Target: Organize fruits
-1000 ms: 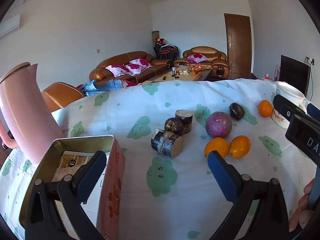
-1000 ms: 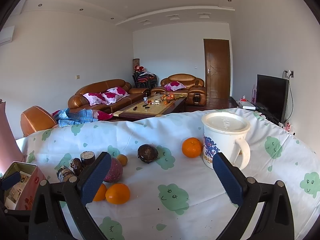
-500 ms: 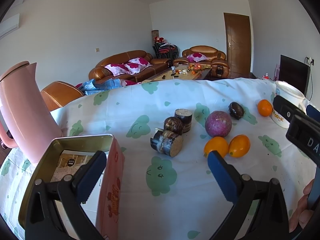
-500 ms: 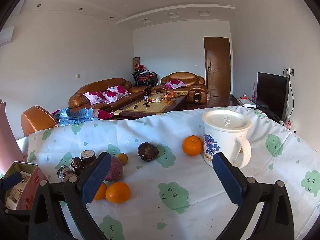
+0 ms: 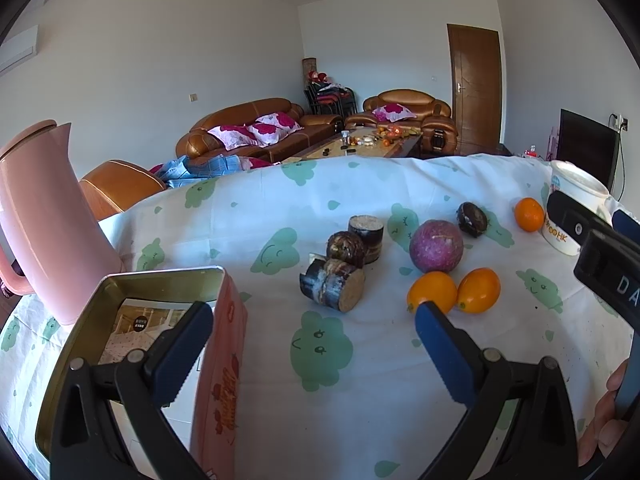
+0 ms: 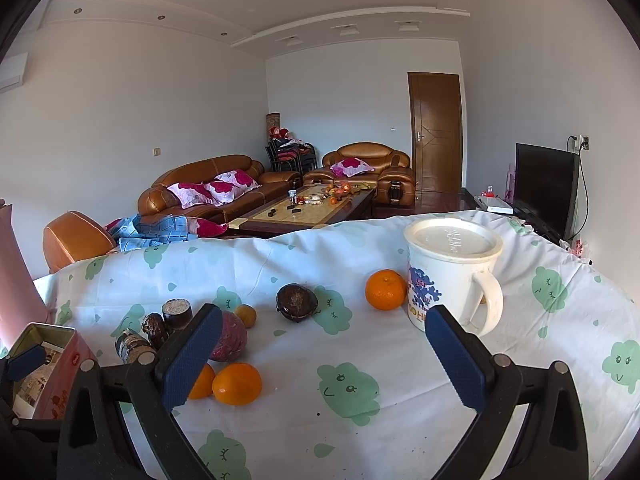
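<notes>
Fruit lies on a cloud-print tablecloth. A purple round fruit, two small oranges, a dark brown fruit, a far orange and several dark cut cane pieces show in the left wrist view. My left gripper is open and empty, its left finger over an open pink tin. My right gripper is open and empty above the cloth, behind the dark fruit and orange.
A pink jug stands at the left behind the tin. A white lidded mug stands right of the far orange. The right gripper's body shows at the right edge of the left wrist view.
The right gripper's view has shifted very slightly; the fruits have not moved. Both grippers stay open.
</notes>
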{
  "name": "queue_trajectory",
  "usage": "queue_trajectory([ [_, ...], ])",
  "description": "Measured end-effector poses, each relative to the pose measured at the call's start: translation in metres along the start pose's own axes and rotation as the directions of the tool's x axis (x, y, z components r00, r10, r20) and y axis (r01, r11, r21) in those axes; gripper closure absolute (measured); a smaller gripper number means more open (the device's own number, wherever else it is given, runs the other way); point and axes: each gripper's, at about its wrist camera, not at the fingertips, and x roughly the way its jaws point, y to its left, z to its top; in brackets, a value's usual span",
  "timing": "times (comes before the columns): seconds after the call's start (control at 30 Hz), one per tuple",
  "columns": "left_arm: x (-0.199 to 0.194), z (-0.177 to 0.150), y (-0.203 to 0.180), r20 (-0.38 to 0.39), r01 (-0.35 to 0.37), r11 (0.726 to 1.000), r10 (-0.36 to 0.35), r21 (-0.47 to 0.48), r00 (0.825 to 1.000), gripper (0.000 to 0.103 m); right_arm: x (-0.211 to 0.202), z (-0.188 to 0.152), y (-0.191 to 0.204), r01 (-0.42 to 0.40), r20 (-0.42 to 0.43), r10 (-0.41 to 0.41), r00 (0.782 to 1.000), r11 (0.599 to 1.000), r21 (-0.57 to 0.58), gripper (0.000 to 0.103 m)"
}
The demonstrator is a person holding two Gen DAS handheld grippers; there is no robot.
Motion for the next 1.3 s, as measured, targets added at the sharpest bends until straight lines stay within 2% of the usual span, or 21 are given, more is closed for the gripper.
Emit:
queue_trajectory([
  [0.17,0.001,0.0,0.0,-0.001,0.003,1.0,-0.003,0.001,1.0,0.0,-0.001,-0.001,0.0,0.001,-0.003,-0.001,1.0,1.0,0.0,0.003],
  [0.2,0.001,-0.001,0.0,-0.002,0.003,1.0,-0.003,0.0,1.0,0.0,-0.001,-0.001,0.0,-0.001,-0.004,0.001,1.0,1.0,0.0,0.005],
  [0.27,0.001,0.0,0.0,-0.003,0.003,1.0,-0.003,0.0,1.0,0.0,0.0,-0.001,0.0,-0.003,-0.011,0.003,1.0,1.0,0.0,0.02],
  [0.33,0.001,0.0,0.0,-0.006,0.005,1.0,-0.005,0.0,1.0,0.0,0.002,-0.002,-0.001,-0.001,-0.026,0.001,1.0,1.0,0.002,0.027],
  [0.5,0.003,0.0,0.001,-0.02,0.008,1.0,-0.008,-0.009,1.0,0.0,0.006,-0.003,-0.006,0.0,-0.051,0.001,0.999,1.0,0.02,0.029],
  [0.57,0.004,0.0,0.001,-0.025,0.015,1.0,-0.015,-0.005,1.0,0.0,0.007,-0.002,-0.008,-0.007,-0.062,0.009,0.998,1.0,0.027,0.036],
  [0.67,0.003,0.0,-0.001,-0.023,0.023,1.0,-0.022,0.006,0.999,0.0,0.01,-0.003,-0.009,-0.026,-0.083,0.029,0.996,0.999,0.038,0.04],
  [0.73,0.003,0.001,-0.001,-0.025,0.024,1.0,-0.024,0.013,0.999,0.002,0.011,-0.003,-0.009,-0.045,-0.095,0.048,0.994,0.998,0.04,0.04],
  [0.83,0.006,0.001,-0.001,-0.045,0.031,0.999,-0.03,0.016,0.999,0.019,0.016,-0.003,-0.008,-0.08,-0.122,0.084,0.989,0.996,0.038,0.04],
  [0.9,0.011,0.002,-0.001,-0.076,0.042,0.999,-0.041,0.013,0.996,0.022,0.021,-0.004,-0.007,-0.115,-0.151,0.12,0.981,0.992,0.042,0.04],
  [0.97,0.015,0.001,0.001,-0.096,0.052,0.999,-0.052,0.006,0.994,0.03,0.028,-0.006,-0.005,-0.14,-0.185,0.146,0.972,0.989,0.043,0.04],
  [1.1,0.018,0.001,0.002,-0.114,0.059,0.998,-0.058,0.0,0.992,0.031,0.034,-0.009,-0.004,-0.166,-0.231,0.171,0.958,0.985,0.039,0.04],
  [1.3,0.02,0.0,0.005,-0.127,0.061,0.998,-0.061,-0.01,0.99,0.03,0.039,-0.009,-0.011,-0.145,-0.264,0.149,0.953,0.989,0.036,0.04],
])
